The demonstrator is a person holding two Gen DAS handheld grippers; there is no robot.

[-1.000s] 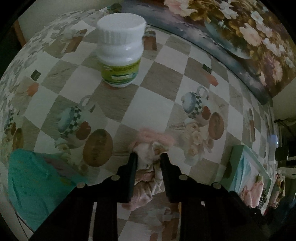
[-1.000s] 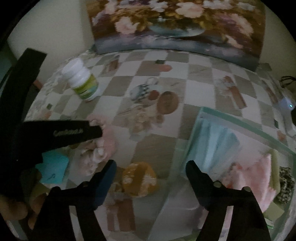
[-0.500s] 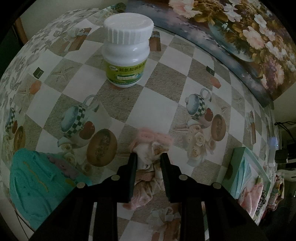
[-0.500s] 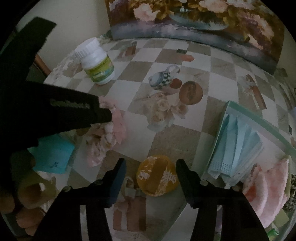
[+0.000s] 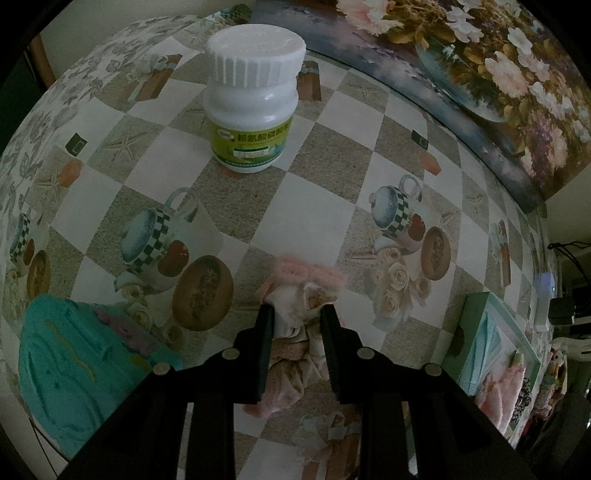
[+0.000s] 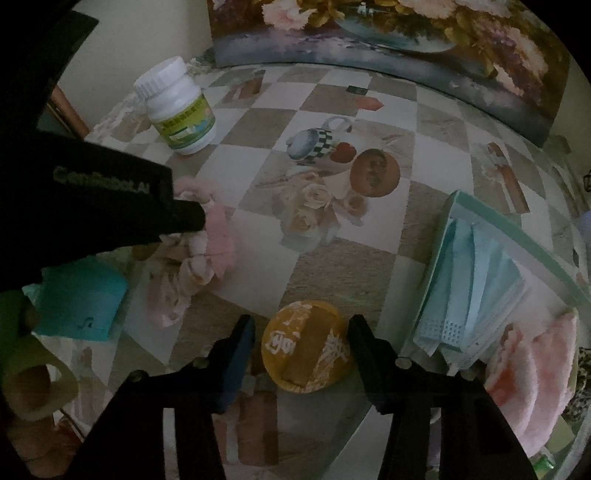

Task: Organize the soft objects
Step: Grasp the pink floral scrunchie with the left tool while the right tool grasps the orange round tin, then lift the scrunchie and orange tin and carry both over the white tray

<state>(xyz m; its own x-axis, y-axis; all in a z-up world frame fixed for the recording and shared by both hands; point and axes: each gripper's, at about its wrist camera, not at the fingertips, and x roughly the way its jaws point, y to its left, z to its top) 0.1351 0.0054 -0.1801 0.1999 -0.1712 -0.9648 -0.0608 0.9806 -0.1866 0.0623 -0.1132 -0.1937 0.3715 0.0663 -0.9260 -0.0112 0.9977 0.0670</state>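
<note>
A pink fluffy cloth [image 5: 306,273] lies bunched on the checked tablecloth, and my left gripper [image 5: 296,314] is shut on it, pointing steeply down. In the right wrist view the same cloth [image 6: 218,236] spills out below the left gripper's black finger [image 6: 184,218]. My right gripper [image 6: 301,321] hangs over a round yellow disc [image 6: 306,347] with white characters. Its jaws are closing, with the disc between them and a small gap still showing on the left side.
A green-rimmed tray [image 6: 517,229] at the right holds blue face masks [image 6: 476,280] and a pink fluffy piece [image 6: 535,362]. A white pill bottle [image 5: 255,99] stands at the back, a teal cloth [image 5: 70,362] lies at the left. A flower painting [image 6: 388,33] leans along the far edge.
My right gripper has come down over the yellow disc and its jaws have narrowed around it. The left gripper has kept still, shut on the pink cloth.
</note>
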